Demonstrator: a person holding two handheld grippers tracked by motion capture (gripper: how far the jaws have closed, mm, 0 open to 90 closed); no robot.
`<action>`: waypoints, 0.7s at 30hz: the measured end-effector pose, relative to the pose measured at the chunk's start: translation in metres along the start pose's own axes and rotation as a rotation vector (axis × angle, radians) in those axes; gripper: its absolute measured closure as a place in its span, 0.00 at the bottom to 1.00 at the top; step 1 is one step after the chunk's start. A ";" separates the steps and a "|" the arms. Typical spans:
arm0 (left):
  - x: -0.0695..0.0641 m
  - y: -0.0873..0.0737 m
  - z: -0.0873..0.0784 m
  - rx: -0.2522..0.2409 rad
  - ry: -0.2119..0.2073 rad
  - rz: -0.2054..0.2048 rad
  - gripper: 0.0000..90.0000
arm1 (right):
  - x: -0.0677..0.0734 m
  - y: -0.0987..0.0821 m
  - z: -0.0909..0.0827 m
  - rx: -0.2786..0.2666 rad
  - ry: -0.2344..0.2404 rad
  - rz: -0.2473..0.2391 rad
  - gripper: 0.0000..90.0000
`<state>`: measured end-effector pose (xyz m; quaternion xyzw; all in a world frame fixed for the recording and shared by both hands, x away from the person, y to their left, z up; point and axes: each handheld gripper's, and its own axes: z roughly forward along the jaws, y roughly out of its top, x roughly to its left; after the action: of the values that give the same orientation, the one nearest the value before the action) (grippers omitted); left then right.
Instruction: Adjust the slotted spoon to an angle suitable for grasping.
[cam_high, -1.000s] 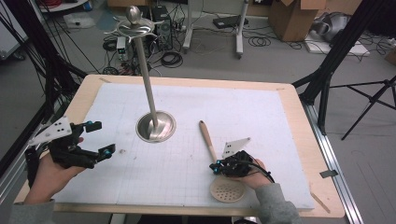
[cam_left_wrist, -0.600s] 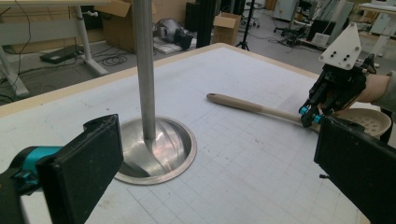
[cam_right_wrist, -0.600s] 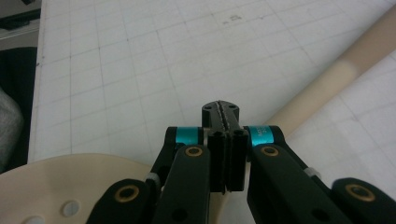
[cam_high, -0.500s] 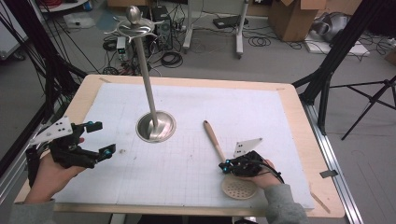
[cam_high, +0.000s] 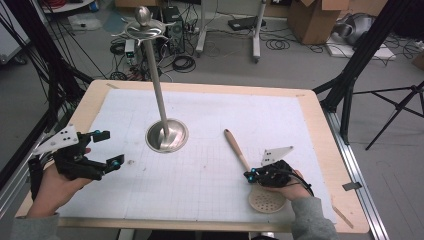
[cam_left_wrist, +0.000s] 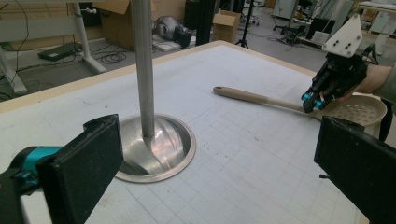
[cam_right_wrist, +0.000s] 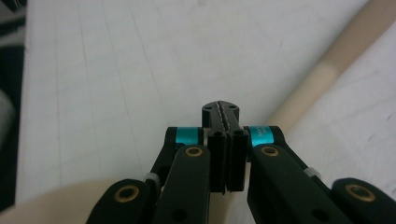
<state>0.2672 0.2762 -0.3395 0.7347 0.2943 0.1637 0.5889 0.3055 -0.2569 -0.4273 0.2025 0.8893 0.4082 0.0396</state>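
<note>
With your right gripper (cam_high: 254, 175) pressed shut on nothing above the beige perforated skimmer spoon (cam_high: 248, 168) lying flat, and your left gripper (cam_high: 107, 148) wide open and empty, pushing down could skid the spoon away.

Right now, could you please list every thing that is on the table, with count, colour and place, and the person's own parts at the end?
tall metal stand with round dish base: one, silver, upright at table centre-left
wooden-handled skimmer spoon with perforated beige head: one, tan, lying right of the stand, head nearest the person
white gridded mat: one, white, covering the wooden table top
left gripper: one, black with teal, open, at left edge
right gripper: one, black with teal, shut, over the spoon's neck
</note>
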 end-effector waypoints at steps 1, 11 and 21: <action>0.000 0.000 0.000 0.000 -0.001 0.000 0.02 | 0.000 0.004 -0.002 -0.029 -0.007 -0.001 1.00; 0.004 -0.001 -0.007 -0.012 0.014 -0.014 0.02 | -0.017 0.031 0.001 -0.067 -0.169 0.090 1.00; 0.006 -0.004 -0.007 -0.007 0.016 -0.021 0.02 | -0.039 0.042 0.010 -0.060 -0.200 0.179 1.00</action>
<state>0.2669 0.2864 -0.3420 0.7281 0.3065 0.1644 0.5907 0.3567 -0.2408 -0.4066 0.3195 0.8465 0.4145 0.0976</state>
